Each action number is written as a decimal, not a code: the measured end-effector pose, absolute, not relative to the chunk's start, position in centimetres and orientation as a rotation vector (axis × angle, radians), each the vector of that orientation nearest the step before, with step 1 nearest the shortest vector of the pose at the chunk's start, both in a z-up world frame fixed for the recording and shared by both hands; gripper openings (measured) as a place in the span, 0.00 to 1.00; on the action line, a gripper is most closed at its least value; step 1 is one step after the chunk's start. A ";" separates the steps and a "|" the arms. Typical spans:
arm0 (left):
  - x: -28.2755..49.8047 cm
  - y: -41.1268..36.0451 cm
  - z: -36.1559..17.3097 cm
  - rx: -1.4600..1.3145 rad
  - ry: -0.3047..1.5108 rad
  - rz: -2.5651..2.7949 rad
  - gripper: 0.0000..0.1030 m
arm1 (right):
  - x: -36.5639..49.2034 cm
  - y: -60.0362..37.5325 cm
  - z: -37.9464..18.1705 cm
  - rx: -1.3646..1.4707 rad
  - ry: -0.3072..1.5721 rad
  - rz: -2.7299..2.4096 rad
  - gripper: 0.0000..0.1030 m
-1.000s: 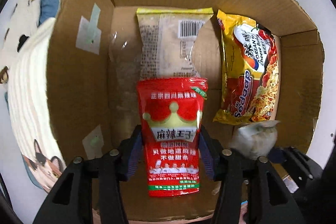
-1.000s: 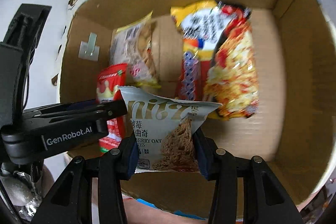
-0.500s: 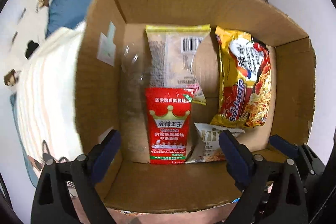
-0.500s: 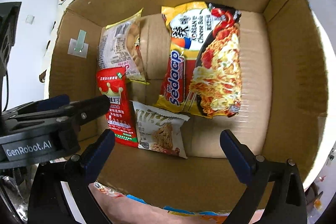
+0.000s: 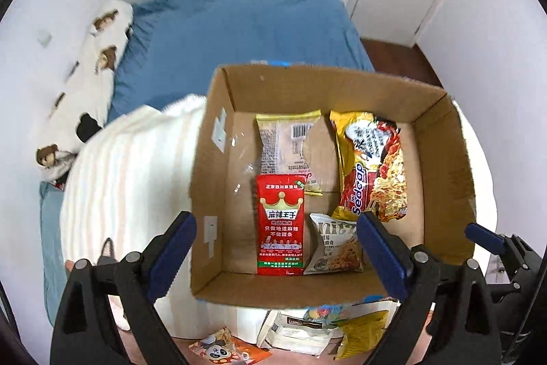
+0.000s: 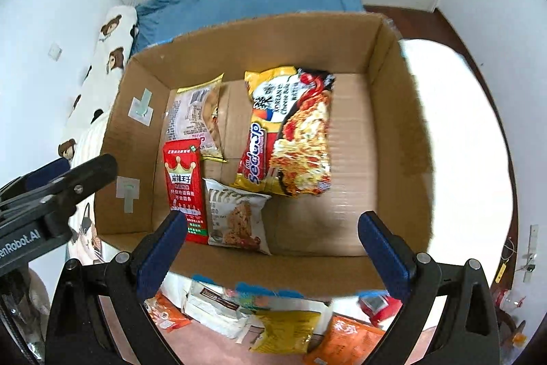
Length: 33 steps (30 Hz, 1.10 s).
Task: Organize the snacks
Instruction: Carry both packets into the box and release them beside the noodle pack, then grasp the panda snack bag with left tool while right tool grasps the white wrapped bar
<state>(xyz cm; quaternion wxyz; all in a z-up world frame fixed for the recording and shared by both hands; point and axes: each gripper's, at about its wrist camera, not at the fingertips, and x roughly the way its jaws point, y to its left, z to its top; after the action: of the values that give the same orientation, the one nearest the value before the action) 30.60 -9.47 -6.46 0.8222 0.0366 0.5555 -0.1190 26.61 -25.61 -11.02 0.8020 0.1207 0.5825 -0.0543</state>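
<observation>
Snacks are sitting inside the cardboard box (image 5: 444,159) right now, four of them flat on the bottom. We see a red packet (image 5: 280,224) with a gold crown at the near left, a white cookie packet (image 5: 336,248) right beside it and touching, a pale bag with a barcode (image 5: 289,142) behind the red one, and a big yellow noodle pack (image 5: 372,166) on the right side of that bunch. Our left gripper (image 5: 277,257) has its fingers spread wide with nothing between them, hanging over the near edge of the box. Our right gripper (image 6: 273,248) is the same deal: wide open, holding nothing, over the near wall. More packets lie loose on the floor in front of the box, including an orange one (image 6: 345,342) and a yellow one (image 6: 287,329). Behind the box there's a blue bed (image 5: 239,29).
</observation>
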 end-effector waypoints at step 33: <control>15.9 2.8 -19.2 -0.354 1.486 -0.063 0.93 | 13.0 -20.1 -18.2 0.269 1.370 0.166 0.71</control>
<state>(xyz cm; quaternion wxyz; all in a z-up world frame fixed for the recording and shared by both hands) 15.87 2.85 -19.19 0.7219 -0.1603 0.6726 -0.0286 12.99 -20.10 -18.16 0.7629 0.1238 0.6300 0.0762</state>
